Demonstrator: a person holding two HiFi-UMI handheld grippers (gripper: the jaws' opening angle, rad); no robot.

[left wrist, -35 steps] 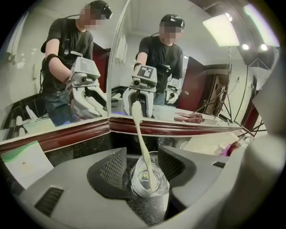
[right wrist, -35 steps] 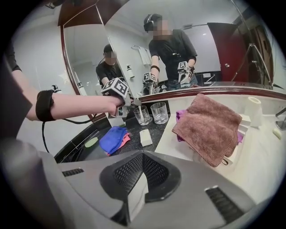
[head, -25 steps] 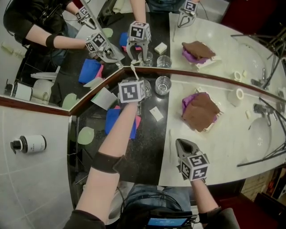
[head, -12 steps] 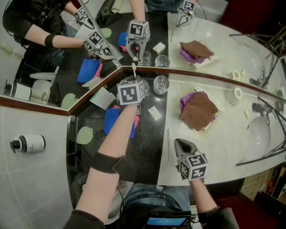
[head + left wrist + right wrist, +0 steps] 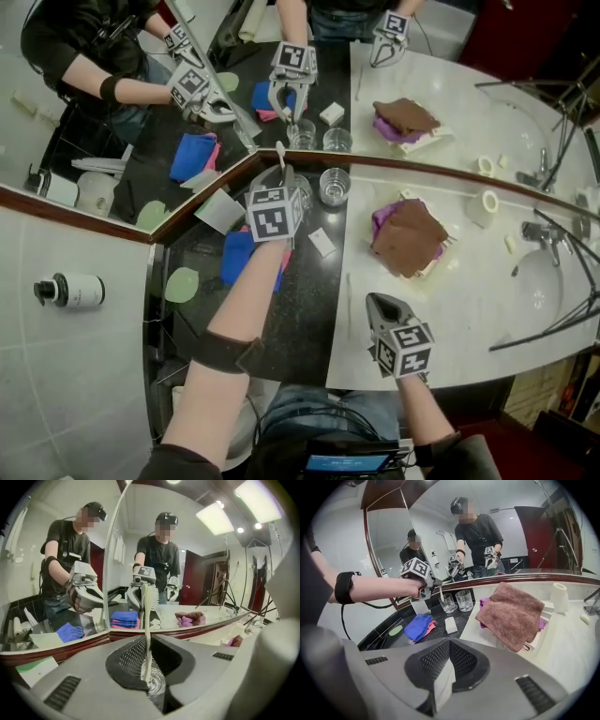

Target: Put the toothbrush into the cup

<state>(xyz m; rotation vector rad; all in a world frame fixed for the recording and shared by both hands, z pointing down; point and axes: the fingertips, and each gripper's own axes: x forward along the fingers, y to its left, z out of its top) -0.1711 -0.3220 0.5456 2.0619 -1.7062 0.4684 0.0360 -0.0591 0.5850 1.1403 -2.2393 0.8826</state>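
Standing upright between the jaws of the left gripper (image 5: 149,644), the white toothbrush (image 5: 146,620) has its bristle head at the top and its handle running down between the pads. The jaws have just been closing and now clamp on the handle. Directly under them sits a clear glass cup (image 5: 156,682). The handle's lower end comes down over its mouth, though I cannot tell whether the tip is inside the rim or just above it. In the head view the cup is mostly covered by the gripper's marker cube, at the back of the dark counter (image 5: 300,309), close to the mirror (image 5: 141,103). A second glass (image 5: 335,185) stands just beside it to the right, apart from the gripper.

The right gripper (image 5: 449,648) is held low over the front edge of the white counter (image 5: 450,319), well apart from both glasses — its jaws are pressed together with nothing between them.

On the dark counter a blue cloth (image 5: 236,255) lies over a pink cloth (image 5: 287,255), left of a small white block (image 5: 322,243). A brown towel (image 5: 410,234) lies on the white counter, on top of a purple cloth (image 5: 380,217). A dark-capped white bottle (image 5: 72,290) shows at far left against the white tiles.
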